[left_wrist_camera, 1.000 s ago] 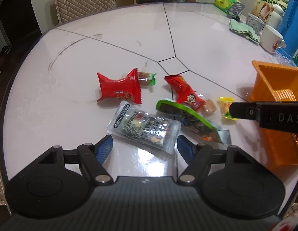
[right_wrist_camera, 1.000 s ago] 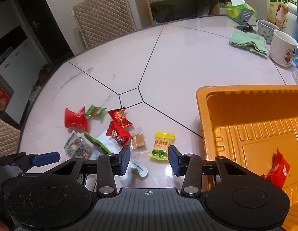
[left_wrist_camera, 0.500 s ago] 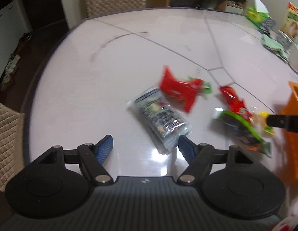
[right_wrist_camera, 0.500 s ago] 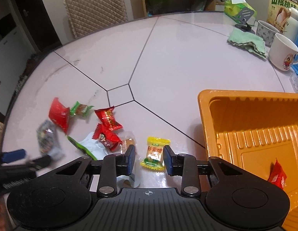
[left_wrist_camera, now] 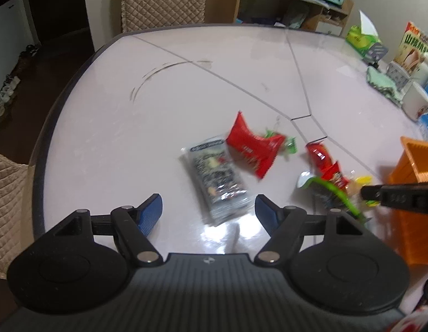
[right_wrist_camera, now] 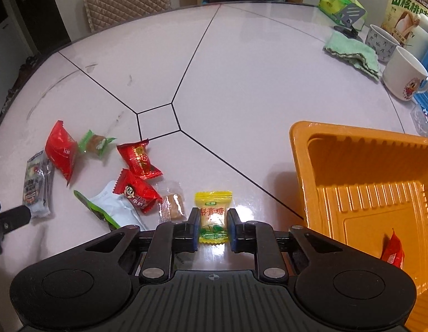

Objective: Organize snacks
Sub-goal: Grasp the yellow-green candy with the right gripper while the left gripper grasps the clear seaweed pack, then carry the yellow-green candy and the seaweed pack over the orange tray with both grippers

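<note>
Yellow wrapper sits pinched between your right gripper (right_wrist_camera: 213, 228): the jaws have just been closing, and the blue pads now press both sides of the yellow candy (right_wrist_camera: 213, 215), which rests on the white tabletop (right_wrist_camera: 241, 69). Just left of it lies a small clear-wrapped brown sweet (right_wrist_camera: 172, 205), then a red packet with a cartoon face (right_wrist_camera: 136, 192) lying over the edge of a white-and-green pouch (right_wrist_camera: 110, 207). Beyond those sit another red candy (right_wrist_camera: 138, 160), a green-wrapped sweet (right_wrist_camera: 95, 144), a larger red packet (right_wrist_camera: 60, 152) and a silvery printed pack (right_wrist_camera: 35, 185).

To the right of your closed pads, the orange plastic tray (right_wrist_camera: 305, 171) stands near the table edge, holding one red packet (right_wrist_camera: 392, 251) near its lower corner. Further off on the right are a green cloth (right_wrist_camera: 352, 54), a white mug (right_wrist_camera: 406, 76) and a tissue box (right_wrist_camera: 338, 4).

Your left gripper (left_wrist_camera: 208, 210) has its jaws wide apart with nothing between the pads; in its blurred view it hovers above the table with the silvery pack just ahead of its right finger. The red packet lies beyond that pack.
</note>
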`<state>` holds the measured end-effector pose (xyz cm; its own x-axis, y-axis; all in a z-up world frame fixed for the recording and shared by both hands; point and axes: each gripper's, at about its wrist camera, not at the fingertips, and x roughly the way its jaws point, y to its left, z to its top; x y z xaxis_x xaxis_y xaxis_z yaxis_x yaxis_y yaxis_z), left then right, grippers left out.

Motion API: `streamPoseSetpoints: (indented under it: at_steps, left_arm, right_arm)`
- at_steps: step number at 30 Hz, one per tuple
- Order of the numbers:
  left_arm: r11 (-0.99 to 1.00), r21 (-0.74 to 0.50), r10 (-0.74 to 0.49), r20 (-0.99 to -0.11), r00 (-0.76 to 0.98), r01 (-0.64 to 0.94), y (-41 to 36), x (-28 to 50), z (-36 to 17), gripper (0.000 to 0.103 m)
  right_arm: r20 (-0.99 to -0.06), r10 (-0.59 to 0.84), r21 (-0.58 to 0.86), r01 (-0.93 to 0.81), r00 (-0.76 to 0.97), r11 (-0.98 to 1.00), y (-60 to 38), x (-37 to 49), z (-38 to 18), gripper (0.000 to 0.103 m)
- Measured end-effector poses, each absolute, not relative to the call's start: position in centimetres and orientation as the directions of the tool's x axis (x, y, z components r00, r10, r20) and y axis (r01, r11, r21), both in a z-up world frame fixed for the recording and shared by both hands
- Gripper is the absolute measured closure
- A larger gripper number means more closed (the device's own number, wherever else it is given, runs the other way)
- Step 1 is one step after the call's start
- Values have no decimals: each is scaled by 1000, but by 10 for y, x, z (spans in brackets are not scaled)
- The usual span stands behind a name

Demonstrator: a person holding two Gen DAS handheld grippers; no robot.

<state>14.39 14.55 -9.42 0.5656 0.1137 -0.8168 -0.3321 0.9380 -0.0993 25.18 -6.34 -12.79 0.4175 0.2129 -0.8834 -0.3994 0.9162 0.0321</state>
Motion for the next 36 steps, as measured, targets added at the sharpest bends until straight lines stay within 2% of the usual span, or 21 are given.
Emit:
streamPoseSetpoints:
  at_steps: [9,13,20,23,25,26,30,36]
  left_arm:
    - [930,-103,114,-831,544,-352,144,168,-105,31]
    - [931,-81,133,-832,538,-356,143,179,-111,31]
    - [934,-42,158,-842,516,-356,145,194,-121,44]
    - [938,-25,168,-839,517,-345,145,196,-123,45]
    - [942,-21,167,-837,521,-335,145,195,-123,53]
    - [944,-16,169,-836,523,-330,145,195,-123,63]
    - [946,-6,171,-837,519,-323,147,191,-122,68]
    - [943,0,177,-847,502,-332,148,169,-120,68]
  right_arm:
    - [-874,230,35,-418,428,908,-62,252,-131,83]
    - [-835,279,61,-424,475,904,-67,248,-119,83]
    - [-809,337,140,-398,481,907,-79,252,-100,83]
    - [-805,348,166,-381,480,909,-86,252,-95,83]
    - [-801,360,186,-373,478,909,-89,250,-92,83]
    - [-800,366,194,-372,476,908,-91,249,-91,83]
    - [-793,387,218,-374,471,901,-96,244,-86,83]
    - [-782,427,260,-385,454,885,-102,232,-80,83]
